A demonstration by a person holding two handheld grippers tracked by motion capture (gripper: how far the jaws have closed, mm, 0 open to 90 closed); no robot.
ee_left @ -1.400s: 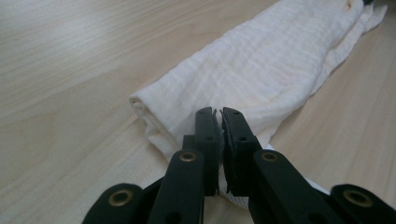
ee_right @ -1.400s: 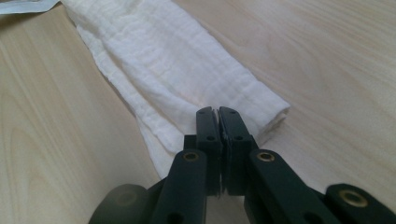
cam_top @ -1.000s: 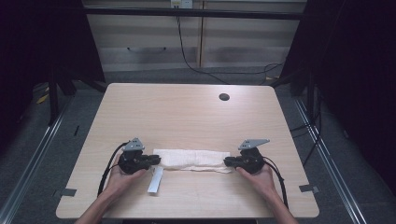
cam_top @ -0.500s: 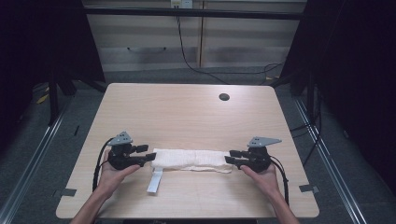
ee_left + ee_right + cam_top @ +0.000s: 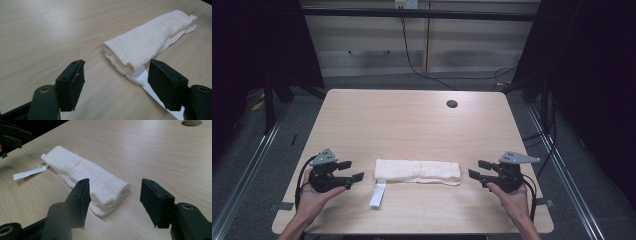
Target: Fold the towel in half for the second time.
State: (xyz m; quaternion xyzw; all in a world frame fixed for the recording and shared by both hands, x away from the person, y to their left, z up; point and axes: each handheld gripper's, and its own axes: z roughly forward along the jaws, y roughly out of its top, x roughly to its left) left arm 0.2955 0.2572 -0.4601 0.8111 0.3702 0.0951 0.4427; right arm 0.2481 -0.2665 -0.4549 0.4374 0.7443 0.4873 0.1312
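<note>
The folded white towel [image 5: 417, 171] lies near the table's [image 5: 412, 120] near edge, long axis left to right, squarely between the left gripper [image 5: 352, 171] and right gripper [image 5: 477, 169]; both jaws spread, empty, about equally close.

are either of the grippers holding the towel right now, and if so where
Nothing is held. Both the left gripper and right gripper have their jaws open, apart from the ends of the folded white towel, which lies flat on the table.
</note>
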